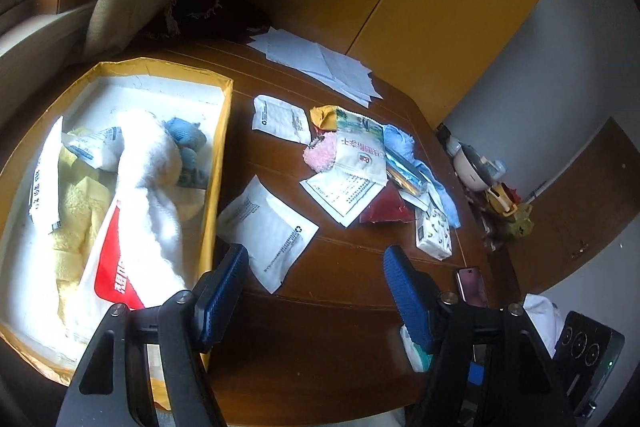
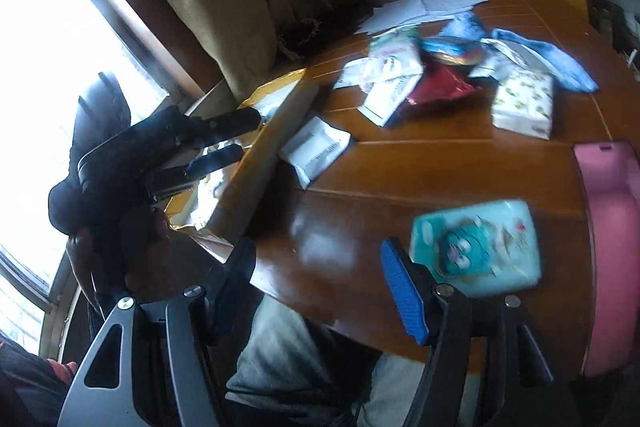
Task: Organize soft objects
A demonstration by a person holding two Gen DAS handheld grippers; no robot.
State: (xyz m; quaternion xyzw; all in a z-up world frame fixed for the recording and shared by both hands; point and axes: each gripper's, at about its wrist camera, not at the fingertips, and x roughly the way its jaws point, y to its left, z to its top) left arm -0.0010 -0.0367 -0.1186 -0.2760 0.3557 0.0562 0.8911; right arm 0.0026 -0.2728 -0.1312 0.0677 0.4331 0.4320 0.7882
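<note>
Table (image 1: 344,287), brown wood. Box (image 1: 218,163) w/ yellow rim sits at its window-side edge, already holding a white towel (image 1: 152,187), yellow cloth, blue toy & packets. Pile (image 1: 372,167) of soft stuff near the far edge: packets, blue cloth, pink puff, red bag, tissue pack. White pouch (image 1: 268,231) lies just beside the box wall, a 2nd one further back. Teal tissue pack (image 2: 476,247) at the near edge, blurred.

Left gripper (image 1: 316,291): jaws wide, nothing in them, above bare wood between box & pile. Right gripper (image 2: 320,287): also wide & empty, teal pack just past its blue pad.

Risks, imo: thin pouch lies flat, so pads may skid over it or push it under the box; grabbing into the pile could drag neighbours off the edge; phone (image 1: 472,287) near the near edge could get knocked.
</note>
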